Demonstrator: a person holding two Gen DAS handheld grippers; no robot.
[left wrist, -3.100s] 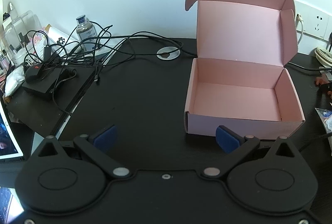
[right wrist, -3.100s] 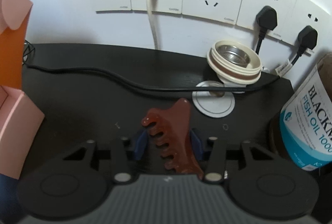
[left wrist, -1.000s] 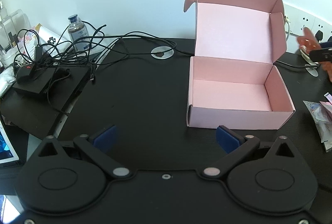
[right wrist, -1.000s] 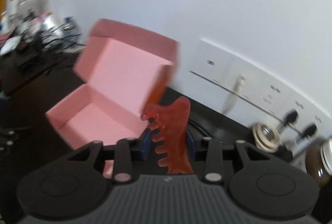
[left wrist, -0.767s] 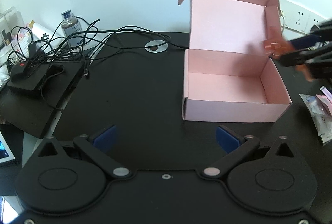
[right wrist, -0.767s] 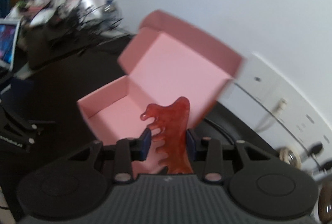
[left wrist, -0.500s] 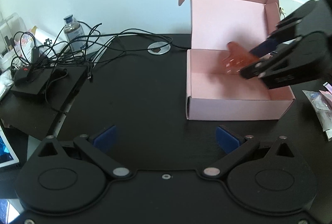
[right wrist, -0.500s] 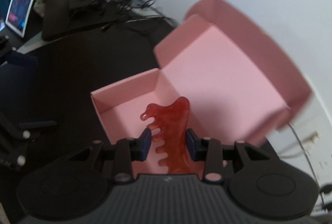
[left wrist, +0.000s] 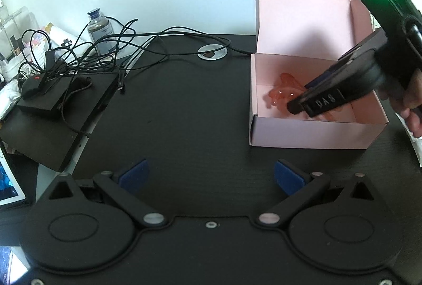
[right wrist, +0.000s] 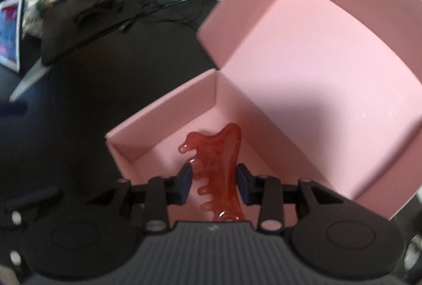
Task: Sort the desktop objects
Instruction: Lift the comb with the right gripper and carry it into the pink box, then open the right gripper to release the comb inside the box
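Left gripper (left wrist: 209, 175): nearest to view, low over the black desk (left wrist: 184, 110), jaws spread wide, nothing between the blue pads (left wrist: 133, 174).

Container: one pink cardboard box (left wrist: 311, 130) stands on the desk beyond the left gripper, lid (left wrist: 303, 21) raised upright at the back. The only item seen within its walls is a red-brown comb (right wrist: 219, 169), and that is gripped, not lying loose. Whether the comb touches the box floor cannot be told; part of the floor is hidden behind the gripper.

Right gripper (right wrist: 213, 183): held in a person's hand (left wrist: 411, 103), reaching down into the box from the right side. Jaws narrowed, both pads pressing the comb's flat sides.

Comb orientation: long axis runs along the gripper's fingers, the curved end pointing forward and down toward the box's far-left inner corner; teeth face the left finger in the right wrist view.

Further back, outside the box: a round metal grommet (left wrist: 212, 52) in the desk, a tangle of black cables (left wrist: 105, 47) over a black device (left wrist: 66, 89), and a small bottle (left wrist: 99, 31) by the wall.
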